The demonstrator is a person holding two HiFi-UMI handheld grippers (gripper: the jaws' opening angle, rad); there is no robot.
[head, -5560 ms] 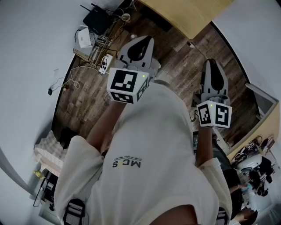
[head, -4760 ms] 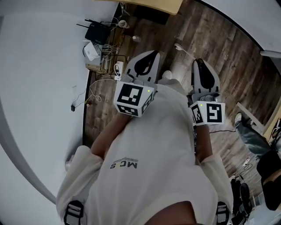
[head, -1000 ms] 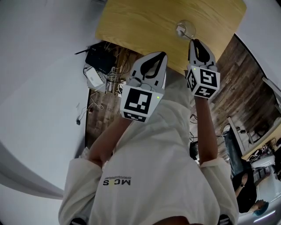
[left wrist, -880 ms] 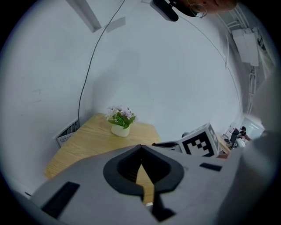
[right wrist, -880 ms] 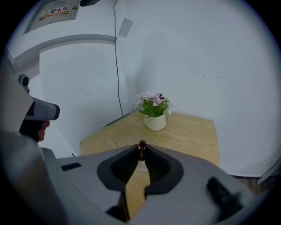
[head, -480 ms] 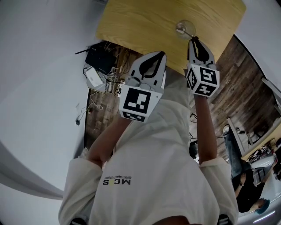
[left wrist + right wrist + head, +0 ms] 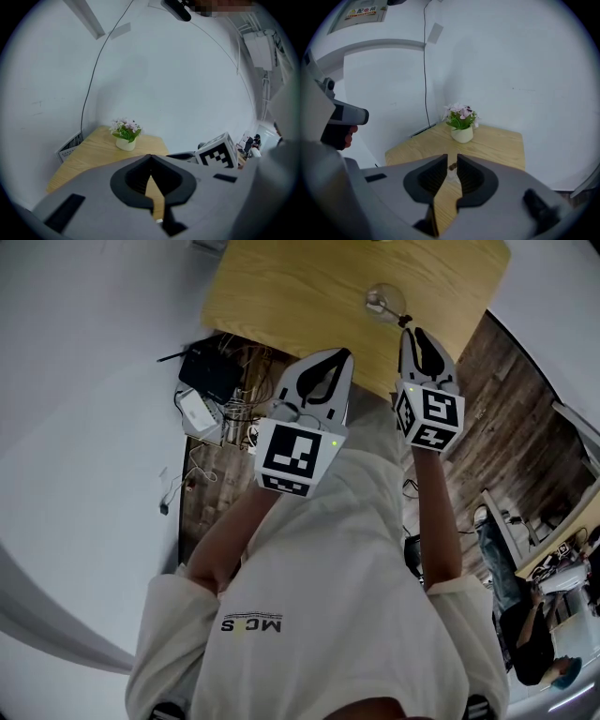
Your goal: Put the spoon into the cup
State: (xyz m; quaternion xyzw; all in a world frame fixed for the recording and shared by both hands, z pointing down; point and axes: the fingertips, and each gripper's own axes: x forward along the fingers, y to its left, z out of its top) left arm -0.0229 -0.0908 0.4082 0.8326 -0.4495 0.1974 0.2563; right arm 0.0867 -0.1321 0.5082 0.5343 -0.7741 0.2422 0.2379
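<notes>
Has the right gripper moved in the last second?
Yes. The right gripper's jaws have parted; judged against the flower pot, it has swung slightly up and right.

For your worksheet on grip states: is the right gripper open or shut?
Open: the right gripper has its jaws apart, a gap between them.

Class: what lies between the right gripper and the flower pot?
Right gripper view: the clear cup just ahead of the right gripper, then bare tabletop up to the flower pot.
</notes>
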